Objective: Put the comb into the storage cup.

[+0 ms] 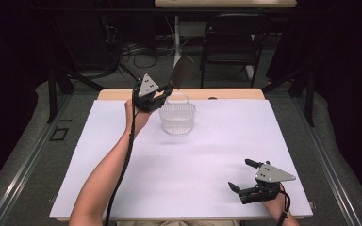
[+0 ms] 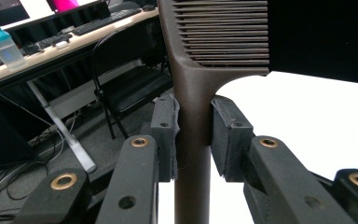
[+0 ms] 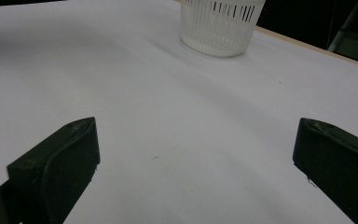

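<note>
My left gripper (image 1: 164,92) is raised over the far side of the table, just left of a white slotted plastic basket (image 1: 177,117). It is shut on the handle of a dark brown comb (image 1: 182,70), whose head tilts up and to the right above the basket. In the left gripper view the pads (image 2: 167,122) press both sides of the handle, with the comb's teeth (image 2: 221,32) above them. Near the front right of the white table cover (image 1: 179,174), my right gripper (image 1: 239,173) rests open and holds nothing. Its wide-apart jaws (image 3: 196,135) point toward the basket (image 3: 220,25).
A black folding chair (image 1: 231,42) stands beyond the table's far wooden edge (image 1: 122,94). A desk with a keyboard and a teal-capped bottle (image 2: 7,49) stands farther back. Cables lie on the floor behind the table.
</note>
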Demonstrator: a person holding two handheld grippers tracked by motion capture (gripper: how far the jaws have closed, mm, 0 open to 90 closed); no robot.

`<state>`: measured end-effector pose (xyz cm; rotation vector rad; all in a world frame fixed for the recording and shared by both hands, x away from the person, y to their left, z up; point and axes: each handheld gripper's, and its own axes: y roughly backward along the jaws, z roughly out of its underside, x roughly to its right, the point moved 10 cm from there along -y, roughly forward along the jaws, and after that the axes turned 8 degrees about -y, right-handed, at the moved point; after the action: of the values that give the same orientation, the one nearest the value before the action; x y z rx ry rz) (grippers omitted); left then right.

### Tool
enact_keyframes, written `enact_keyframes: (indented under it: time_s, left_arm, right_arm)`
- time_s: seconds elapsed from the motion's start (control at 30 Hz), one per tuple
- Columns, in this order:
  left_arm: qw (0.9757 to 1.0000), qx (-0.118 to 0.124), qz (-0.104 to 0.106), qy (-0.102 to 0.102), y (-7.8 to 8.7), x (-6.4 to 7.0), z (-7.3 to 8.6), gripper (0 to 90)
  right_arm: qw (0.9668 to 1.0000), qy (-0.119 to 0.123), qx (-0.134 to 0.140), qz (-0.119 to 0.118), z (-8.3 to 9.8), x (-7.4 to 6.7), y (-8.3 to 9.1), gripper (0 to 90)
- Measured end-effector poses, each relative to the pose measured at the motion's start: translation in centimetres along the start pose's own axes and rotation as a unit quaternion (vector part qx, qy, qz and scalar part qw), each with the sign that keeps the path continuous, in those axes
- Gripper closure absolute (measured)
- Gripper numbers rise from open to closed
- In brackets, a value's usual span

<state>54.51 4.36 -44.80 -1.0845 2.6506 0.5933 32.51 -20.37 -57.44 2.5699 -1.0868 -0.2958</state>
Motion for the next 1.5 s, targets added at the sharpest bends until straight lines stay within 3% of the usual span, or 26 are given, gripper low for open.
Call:
enact_keyframes:
  time_s: [0.8,1.17,1.5]
  left_arm:
    - [0.9999,0.013,0.001,0.004,-1.0,0.4,0.1,72.3]
    - [0.9997,0.015,0.016,0.008,-1.8,1.0,0.5,72.3]
    - [0.9995,0.007,0.03,-0.002,-2.4,1.6,0.9,72.3]
  right_arm:
    - [1.0,0.002,0.001,0.0,0.0,0.0,0.1,0.1]
    - [1.0,0.001,0.001,0.0,0.0,0.0,0.1,0.1]
    - [1.0,0.002,0.001,-0.001,0.0,0.0,0.1,0.1]
